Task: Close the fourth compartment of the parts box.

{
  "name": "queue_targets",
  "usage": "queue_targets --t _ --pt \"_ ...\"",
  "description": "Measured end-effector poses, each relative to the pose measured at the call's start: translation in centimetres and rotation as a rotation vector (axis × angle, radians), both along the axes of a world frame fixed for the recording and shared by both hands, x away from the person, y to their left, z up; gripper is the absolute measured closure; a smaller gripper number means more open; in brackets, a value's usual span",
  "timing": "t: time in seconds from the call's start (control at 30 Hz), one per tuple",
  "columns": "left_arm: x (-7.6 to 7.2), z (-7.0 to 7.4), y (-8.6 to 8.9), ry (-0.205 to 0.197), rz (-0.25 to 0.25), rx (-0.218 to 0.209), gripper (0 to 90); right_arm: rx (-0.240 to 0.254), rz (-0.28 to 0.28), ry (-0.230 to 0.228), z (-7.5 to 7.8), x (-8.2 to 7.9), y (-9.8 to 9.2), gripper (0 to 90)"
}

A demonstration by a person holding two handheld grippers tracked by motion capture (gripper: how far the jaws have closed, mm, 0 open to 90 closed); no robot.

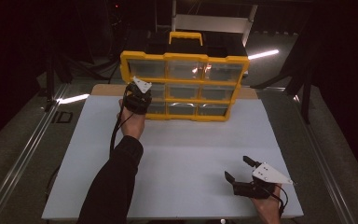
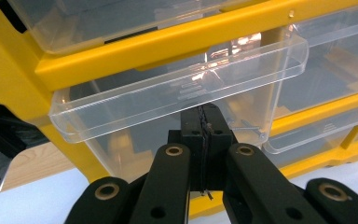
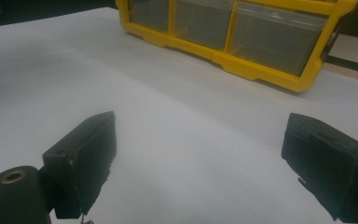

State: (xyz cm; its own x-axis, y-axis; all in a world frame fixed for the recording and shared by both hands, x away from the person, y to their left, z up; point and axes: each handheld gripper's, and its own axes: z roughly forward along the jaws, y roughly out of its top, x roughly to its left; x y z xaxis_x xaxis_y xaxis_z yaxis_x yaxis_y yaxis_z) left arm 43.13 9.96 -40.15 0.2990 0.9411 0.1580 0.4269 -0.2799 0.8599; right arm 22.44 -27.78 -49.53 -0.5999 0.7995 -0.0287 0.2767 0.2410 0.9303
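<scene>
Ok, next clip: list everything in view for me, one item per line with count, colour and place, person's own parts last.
Drawer cabinet: one, yellow frame with black top and yellow handle, standing at the far edge of the mat.
Clear drawers: nine, transparent, three rows of three in the cabinet.
Pulled drawer: one, clear, left column, slid partly out.
Mat: one, white, covering the table.
Left gripper: one, black, jaws shut beneath the pulled drawer's lip.
Right gripper: one, black, jaws open, above the mat's near right corner.
Sleeve: one, black, left forearm.
</scene>
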Motion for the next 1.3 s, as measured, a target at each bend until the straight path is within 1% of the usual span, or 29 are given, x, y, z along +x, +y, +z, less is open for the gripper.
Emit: queue_targets --t 0.07,0.17,0.2,0.23,0.27,0.3,0.33,0.37,0.4,0.43,0.47,0.5,0.53,0.87,0.93,1.03,1.1,1.13,1.2,1.3 --pt "0.2 0.0 -0.1 0.004 0.003 0.008 90.0 0.000 0.001 0.000 0.0 0.0 0.0 10.3" --pt "0.4 0.0 -0.2 0.005 0.008 0.008 90.0 -0.003 0.002 0.000 0.0 0.0 0.0 10.3" --pt "0.6 0.0 -0.3 0.006 0.013 0.019 90.0 -0.003 0.003 0.001 0.0 0.0 0.0 10.3" --pt "0.6 0.0 -0.3 0.006 0.013 0.019 90.0 -0.003 0.003 0.001 0.0 0.0 0.0 10.3" --pt "0.7 0.1 -0.4 0.008 0.016 0.037 90.0 -0.003 0.002 0.001 0.0 0.0 0.0 10.3" --pt "0.7 0.1 -0.4 0.008 0.016 0.037 90.0 -0.003 0.002 0.001 0.0 0.0 0.0 10.3" --pt "0.9 0.2 -0.6 0.010 0.017 0.058 90.0 -0.002 0.001 0.001 0.0 0.0 -0.1 10.3" --pt "0.9 0.2 -0.6 0.010 0.017 0.058 90.0 -0.002 0.001 0.001 0.0 0.0 -0.1 10.3" --pt "1.1 0.2 -0.7 0.013 0.020 0.073 90.0 -0.002 0.001 0.001 0.0 0.0 -0.1 10.3" --pt "1.1 0.2 -0.7 0.013 0.020 0.073 90.0 -0.002 0.001 0.001 0.0 0.0 -0.1 10.3" --pt "1.2 0.2 -0.9 0.013 0.020 0.096 90.0 -0.002 0.002 0.001 0.0 0.0 -0.1 10.3" --pt "1.2 0.2 -0.9 0.013 0.020 0.096 90.0 -0.002 0.002 0.001 0.0 0.0 -0.1 10.3" --pt "1.3 0.3 -1.0 0.017 0.019 0.107 90.0 -0.006 0.005 0.002 0.0 0.0 0.0 10.3" --pt "1.5 0.3 -1.0 0.022 0.017 0.112 89.8 -0.010 0.009 0.006 -0.1 0.0 0.0 10.3" --pt "1.5 0.3 -1.0 0.026 0.010 0.113 88.7 -0.011 0.009 0.005 -0.1 0.0 0.1 10.3" --pt "1.3 0.1 -0.9 0.033 -0.008 0.126 87.0 -0.013 0.009 0.006 -0.1 0.0 0.1 10.3" --pt "1.1 0.0 -0.8 0.048 -0.037 0.116 86.0 -0.013 0.008 0.007 -0.1 0.0 0.0 10.3" --pt "1.1 0.0 -0.8 0.048 -0.037 0.116 85.3 -0.013 0.008 0.006 -0.1 0.0 0.0 10.3" --pt "0.8 -0.2 -0.9 0.053 -0.067 0.140 84.3 -0.012 0.007 0.006 -0.1 0.0 0.0 10.3" --pt "0.0 -0.7 -1.0 0.067 -0.117 0.157 83.2 -0.015 0.007 0.006 -0.1 0.0 0.1 10.3"
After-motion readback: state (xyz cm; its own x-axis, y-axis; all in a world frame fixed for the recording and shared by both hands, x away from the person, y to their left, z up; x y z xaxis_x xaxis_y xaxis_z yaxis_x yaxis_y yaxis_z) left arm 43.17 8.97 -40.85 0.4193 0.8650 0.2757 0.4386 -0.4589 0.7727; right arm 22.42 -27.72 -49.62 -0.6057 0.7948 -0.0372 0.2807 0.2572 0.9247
